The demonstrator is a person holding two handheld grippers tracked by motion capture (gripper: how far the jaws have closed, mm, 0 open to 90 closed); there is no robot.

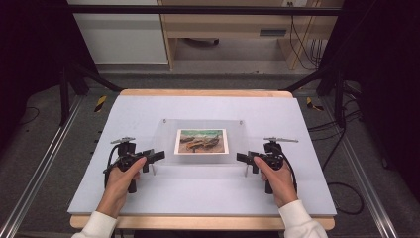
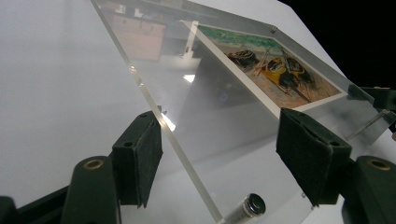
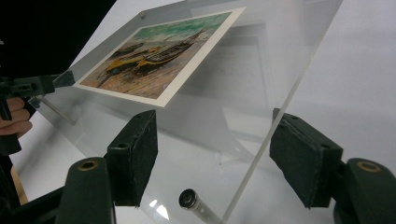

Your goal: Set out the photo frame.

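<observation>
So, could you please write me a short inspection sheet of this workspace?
Surface: pale grey mat on a wooden table.
Job's things: clear acrylic frame holding a boat picture, raised on metal standoffs.
Clutter: nothing seen.
Grippers: left tool and right tool each straddle a side edge of the frame, pads apart from it.
Cables: one trails from each tool; more on the floor at right.
Surroundings: dark frame rails, wooden furniture behind.

High view looks down from the person's side; both gripper views, opposed, closely share the acrylic frame [image 1: 202, 141]
</observation>
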